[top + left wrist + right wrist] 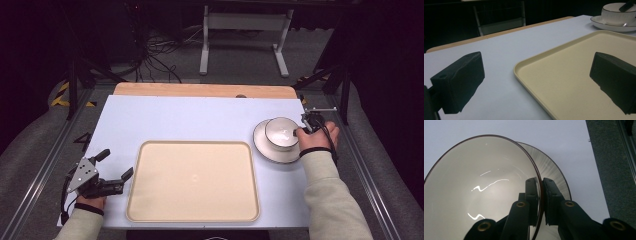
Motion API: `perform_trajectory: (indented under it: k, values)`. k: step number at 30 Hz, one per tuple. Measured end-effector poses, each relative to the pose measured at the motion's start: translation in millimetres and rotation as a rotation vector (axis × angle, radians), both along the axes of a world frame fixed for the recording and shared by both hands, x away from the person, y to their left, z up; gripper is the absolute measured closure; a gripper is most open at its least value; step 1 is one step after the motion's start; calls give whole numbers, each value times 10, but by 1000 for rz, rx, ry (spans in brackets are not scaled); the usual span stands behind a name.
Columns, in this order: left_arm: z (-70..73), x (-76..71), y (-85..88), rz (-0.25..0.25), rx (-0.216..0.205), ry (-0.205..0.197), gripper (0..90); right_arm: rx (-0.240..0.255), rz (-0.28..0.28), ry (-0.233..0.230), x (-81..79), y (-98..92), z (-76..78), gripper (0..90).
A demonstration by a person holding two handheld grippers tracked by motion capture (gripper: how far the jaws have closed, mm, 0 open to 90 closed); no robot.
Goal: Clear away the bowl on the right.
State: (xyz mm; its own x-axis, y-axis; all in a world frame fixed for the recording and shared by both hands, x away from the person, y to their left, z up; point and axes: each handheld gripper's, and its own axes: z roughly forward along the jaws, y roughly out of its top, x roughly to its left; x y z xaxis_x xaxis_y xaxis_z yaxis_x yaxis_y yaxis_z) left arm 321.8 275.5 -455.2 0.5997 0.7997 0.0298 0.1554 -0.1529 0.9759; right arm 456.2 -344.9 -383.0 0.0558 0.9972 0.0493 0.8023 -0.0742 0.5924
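Lifting the bowl off its plate looks like the step in hand; judged from the grip, a straight upward pull with the wrist held level would keep the bowl from tipping on its thin rim, and a slow start would show whether the plate tries to come along.

Worktop (190, 117): pale sheet, wood edge at the far side.
Tray (193, 181): cream, empty, centre-near, a likely landing spot. Well apart from the bowl.
Plate (264, 147): white, dark-rimmed, at the right of the worktop, just beside the tray's far right corner.
Bowl (280, 132): white, dark rim, sitting on the plate.
Right hand-held gripper (541, 195): jaws clamped on the bowl's rim at its right side, one inside the wall, one outside.
Left hand-held gripper (116, 168): jaws apart, holding nothing, low at the tray's left edge, far from the bowl.
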Motion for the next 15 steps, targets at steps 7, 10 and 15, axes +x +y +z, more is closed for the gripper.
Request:
perform_trajectory:
  k: [7,10,15]
  values:
    - [-1,2,-2,-1,0,-1,3,16,17,-38,-71,10,230,829]
    - [0,1,-1,0,0,0,3,13,20,-46,-86,14,289,828]
    - [0,1,0,-1,0,0,3,17,24,-61,-119,15,406,826]
